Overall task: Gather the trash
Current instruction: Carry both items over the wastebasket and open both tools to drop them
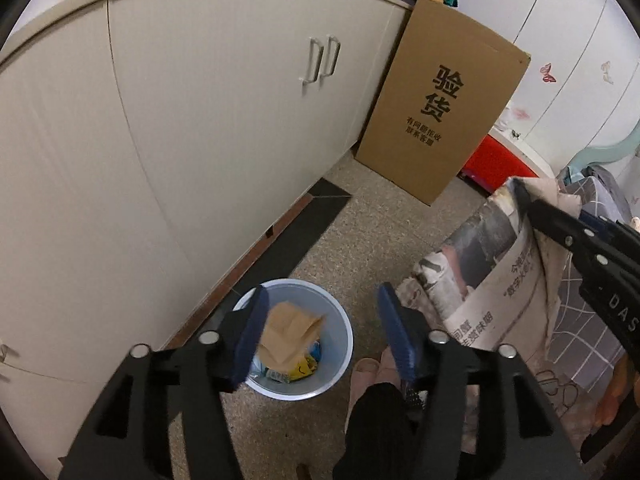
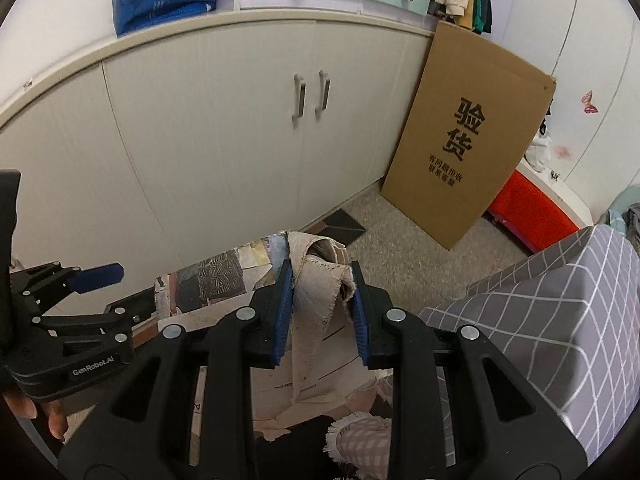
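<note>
The left hand-held gripper [image 1: 320,332] stands with its jaws well apart and nothing between them, directly above the blue waste bin [image 1: 340,360] on the floor. A brown paper bag [image 1: 290,332] lies in the bin on top of coloured wrappers, so that item is judged deposited. The right hand-held gripper [image 2: 320,312] is closed on crumpled newspaper [image 2: 316,292], pads pressing its folded edge; the sheet hangs at 3 o'clock from the bin, probably awaiting its turn. Only the left wrist view shows the bin and its contents. Only the right wrist view shows the pads gripping the paper, with the left hand-held gripper at 9 o'clock.
</note>
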The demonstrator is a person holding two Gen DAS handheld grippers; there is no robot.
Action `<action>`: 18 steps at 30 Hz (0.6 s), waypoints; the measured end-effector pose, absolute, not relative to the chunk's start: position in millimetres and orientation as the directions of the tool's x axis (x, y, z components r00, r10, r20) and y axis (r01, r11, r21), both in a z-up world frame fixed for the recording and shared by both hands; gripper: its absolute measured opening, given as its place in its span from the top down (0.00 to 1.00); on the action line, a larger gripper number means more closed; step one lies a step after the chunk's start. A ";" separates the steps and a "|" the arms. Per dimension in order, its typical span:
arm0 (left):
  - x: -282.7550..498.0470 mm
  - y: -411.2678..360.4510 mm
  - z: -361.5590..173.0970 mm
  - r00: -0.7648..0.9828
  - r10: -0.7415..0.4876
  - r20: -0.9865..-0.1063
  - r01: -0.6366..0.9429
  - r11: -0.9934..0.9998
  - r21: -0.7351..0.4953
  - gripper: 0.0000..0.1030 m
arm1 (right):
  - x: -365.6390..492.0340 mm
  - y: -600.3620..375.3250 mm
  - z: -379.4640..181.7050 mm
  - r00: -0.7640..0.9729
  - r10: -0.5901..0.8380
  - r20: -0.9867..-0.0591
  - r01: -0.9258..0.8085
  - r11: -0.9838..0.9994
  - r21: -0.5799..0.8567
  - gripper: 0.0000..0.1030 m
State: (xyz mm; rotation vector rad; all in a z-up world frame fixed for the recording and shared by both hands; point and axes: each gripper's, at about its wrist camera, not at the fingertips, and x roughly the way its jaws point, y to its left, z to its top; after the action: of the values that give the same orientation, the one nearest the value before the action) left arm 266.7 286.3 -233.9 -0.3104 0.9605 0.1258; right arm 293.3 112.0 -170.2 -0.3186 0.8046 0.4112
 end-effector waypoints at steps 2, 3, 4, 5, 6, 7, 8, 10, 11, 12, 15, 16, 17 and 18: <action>265.6 288.8 -237.4 0.570 -0.028 -0.821 -0.253 0.945 -0.207 0.41 | 294.2 114.5 -175.0 0.613 0.231 -0.756 -0.474 0.873 -0.118 0.74; 265.5 289.6 -238.2 0.569 -0.026 -0.822 -0.255 0.945 -0.207 0.40 | 294.6 115.6 -177.5 0.608 0.231 -0.759 -0.476 0.872 -0.117 0.74; 261.6 289.6 -238.6 0.570 -0.023 -0.821 -0.258 0.944 -0.206 0.39 | 294.8 117.5 -180.3 0.605 0.229 -0.763 -0.479 0.870 -0.118 0.74; 261.0 291.2 -238.9 0.571 -0.020 -0.821 -0.262 0.943 -0.205 0.38 | 294.8 119.2 -182.3 0.602 0.229 -0.765 -0.482 0.868 -0.120 0.74; 259.9 293.5 -239.2 0.573 -0.014 -0.819 -0.268 0.942 -0.204 0.38 | 294.4 120.9 -183.8 0.600 0.228 -0.767 -0.483 0.867 -0.120 0.74; 258.0 293.4 -238.5 0.573 -0.011 -0.819 -0.271 0.941 -0.202 0.37 | 294.5 122.8 -186.3 0.595 0.228 -0.771 -0.486 0.866 -0.120 0.74; 256.7 294.3 -238.6 0.573 -0.008 -0.820 -0.274 0.941 -0.200 0.37 | 294.6 124.8 -188.7 0.591 0.227 -0.774 -0.489 0.864 -0.120 0.74; 253.3 296.8 -239.9 0.571 -0.001 -0.821 -0.282 0.939 -0.196 0.36 | 295.3 129.5 -193.4 0.584 0.227 -0.779 -0.495 0.860 -0.120 0.74; 251.7 298.6 -240.8 0.569 0.003 -0.822 -0.288 0.938 -0.196 0.36 | 295.0 131.9 -195.9 0.579 0.228 -0.783 -0.498 0.859 -0.118 0.74; 250.0 300.1 -241.6 0.566 0.007 -0.824 -0.294 0.936 -0.194 0.36 | 294.9 135.2 -198.5 0.574 0.230 -0.786 -0.502 0.857 -0.117 0.74; 246.9 305.4 -244.8 0.562 0.019 -0.827 -0.308 0.932 -0.188 0.36 | 294.7 143.0 -203.7 0.565 0.232 -0.792 -0.514 0.850 -0.118 0.74; 243.9 308.5 -246.2 0.561 0.030 -0.827 -0.319 0.930 -0.183 0.35 | 294.1 145.8 -205.1 0.563 0.233 -0.793 -0.518 0.847 -0.118 0.74; 243.0 310.3 -247.3 0.561 0.036 -0.827 -0.327 0.927 -0.181 0.35 | 293.9 148.1 -206.6 0.561 0.234 -0.794 -0.521 0.845 -0.119 0.74; 240.9 312.7 -248.4 0.560 0.042 -0.827 -0.337 0.924 -0.181 0.35 | 294.0 150.9 -208.7 0.556 0.236 -0.797 -0.526 0.842 -0.118 0.74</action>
State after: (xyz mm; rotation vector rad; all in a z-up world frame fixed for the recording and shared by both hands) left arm 240.9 312.7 -248.4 -0.3380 0.9546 0.2285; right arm 294.0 150.9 -208.7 -0.3649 0.8726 0.4614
